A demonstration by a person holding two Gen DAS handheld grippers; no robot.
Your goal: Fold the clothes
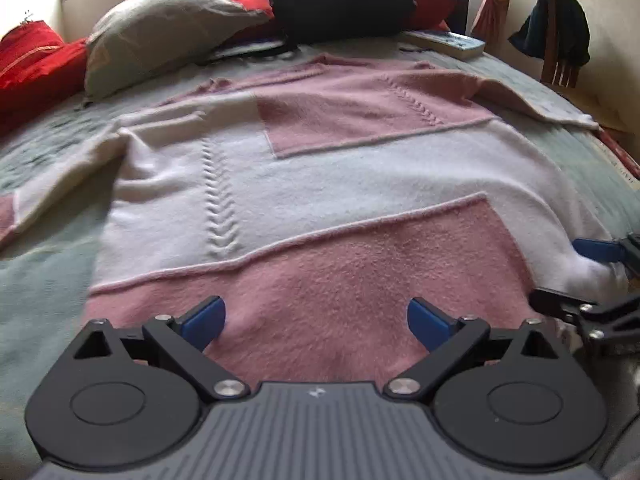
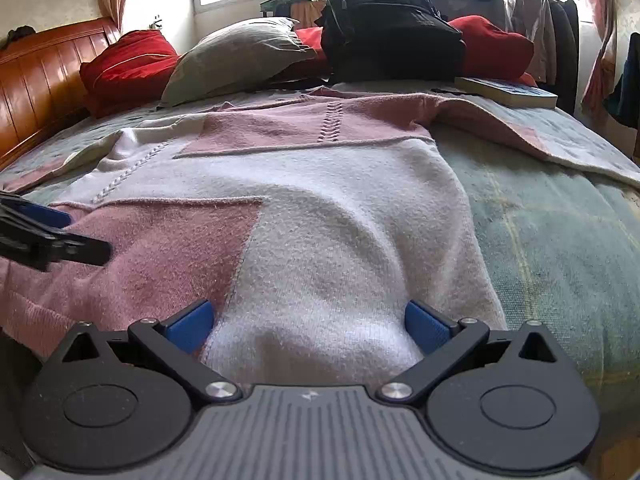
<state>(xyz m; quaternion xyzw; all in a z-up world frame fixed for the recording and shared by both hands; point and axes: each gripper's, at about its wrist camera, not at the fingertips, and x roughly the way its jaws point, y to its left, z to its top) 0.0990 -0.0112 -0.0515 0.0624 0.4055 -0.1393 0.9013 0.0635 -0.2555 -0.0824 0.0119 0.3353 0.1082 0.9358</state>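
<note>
My left tongs (image 1: 316,322) stand released over the pink band at the sweater's (image 1: 320,200) hem, at the near edge of the bed (image 1: 44,280), fingers spread wide with cloth between them but nothing pinched. My right tongs (image 2: 310,326) are likewise released, straddling a raised fold of white knit at the hem's right corner. I judge both are placed there so I can grip the bottom edge at two points and carry it up toward the collar.

The sweater lies flat, front up, running away from me across the middle of the bed, sleeves thrown out to either side. Beyond it, along the far edge, sit a grey pillow (image 2: 236,60), a black backpack (image 2: 388,28), red cushions (image 2: 128,64) and a book (image 2: 508,92).

The hem itself is hidden beneath my tongs' bodies, so I cannot tell whether the fingers actually reach under it. The left sleeve's cuff is cut off at the frame edge, and the collar is hard to make out against the backpack.
</note>
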